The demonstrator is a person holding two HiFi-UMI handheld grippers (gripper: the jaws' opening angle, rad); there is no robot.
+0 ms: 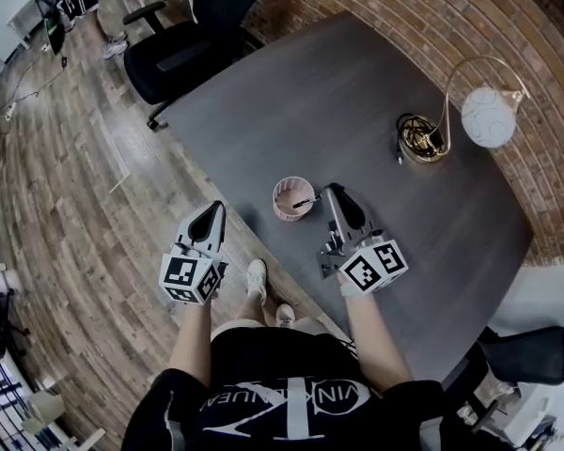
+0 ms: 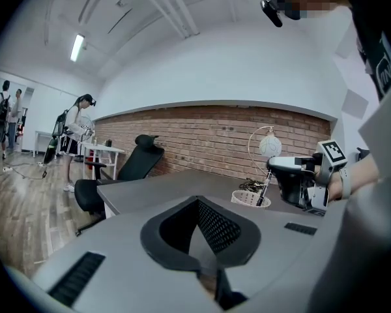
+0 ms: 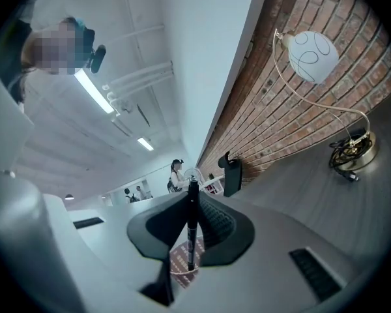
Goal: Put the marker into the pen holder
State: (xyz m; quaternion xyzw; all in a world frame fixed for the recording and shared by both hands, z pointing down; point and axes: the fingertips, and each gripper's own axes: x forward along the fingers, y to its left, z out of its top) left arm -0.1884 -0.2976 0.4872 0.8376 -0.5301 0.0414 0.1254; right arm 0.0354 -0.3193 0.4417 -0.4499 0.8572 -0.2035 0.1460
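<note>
A pink and white mesh pen holder point(image 1: 292, 198) stands near the front edge of the dark grey table point(image 1: 357, 92). My right gripper point(image 1: 336, 195) is just right of it, shut on a black marker point(image 1: 305, 201) whose free end lies over the holder's opening. In the right gripper view the marker point(image 3: 191, 227) runs between the jaws, with the pen holder point(image 3: 180, 266) beyond. My left gripper point(image 1: 215, 214) hangs over the floor left of the table, shut and empty. The left gripper view shows the pen holder point(image 2: 250, 199), the marker point(image 2: 266, 186) and the right gripper point(image 2: 293, 175) at the right.
A lamp with a white globe point(image 1: 489, 117) and a brass base wound with cable point(image 1: 421, 139) stands at the table's far right by the brick wall. A black office chair point(image 1: 183, 45) sits at the far left corner. People stand far off in the room point(image 2: 75, 132).
</note>
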